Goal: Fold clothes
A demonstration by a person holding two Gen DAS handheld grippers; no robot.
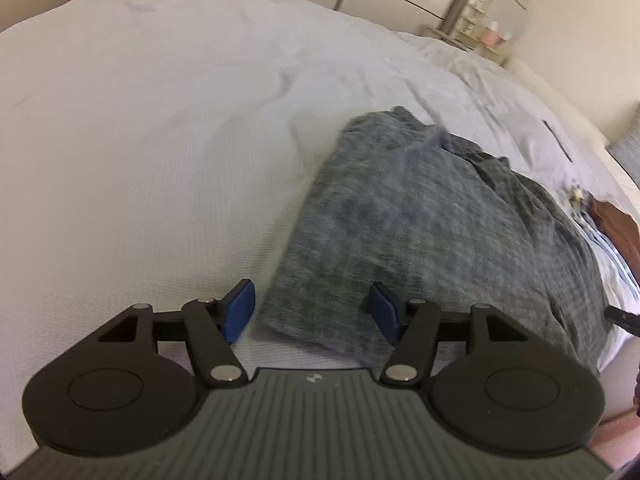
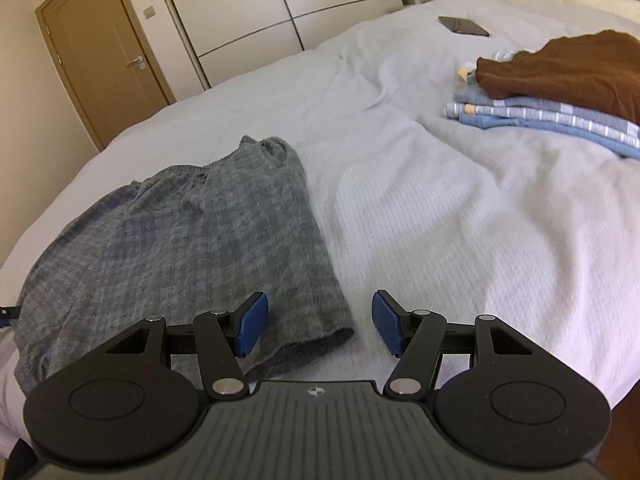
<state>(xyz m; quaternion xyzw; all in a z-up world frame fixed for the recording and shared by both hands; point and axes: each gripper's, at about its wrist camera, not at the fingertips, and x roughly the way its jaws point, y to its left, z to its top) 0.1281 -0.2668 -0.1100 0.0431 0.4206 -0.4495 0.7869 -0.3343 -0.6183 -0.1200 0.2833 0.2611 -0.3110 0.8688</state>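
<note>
Grey checked garment [image 2: 188, 248] flat on white bedspread [image 2: 440, 240], near hem between both grippers; left gripper [image 1: 312, 312] spread wide over left corner, right gripper [image 2: 320, 326] spread wide over right corner, neither gripping

Left gripper [image 1: 312, 311]: wide open, blue pads apart, holds nothing.
Right gripper [image 2: 316, 323]: wide open, holds nothing.

A home bedroom: a bed [image 2: 400, 208] with white bedding, sliding wardrobe doors [image 2: 256, 12] and a wooden door [image 2: 100, 52] beyond the hand-held gripper.
</note>
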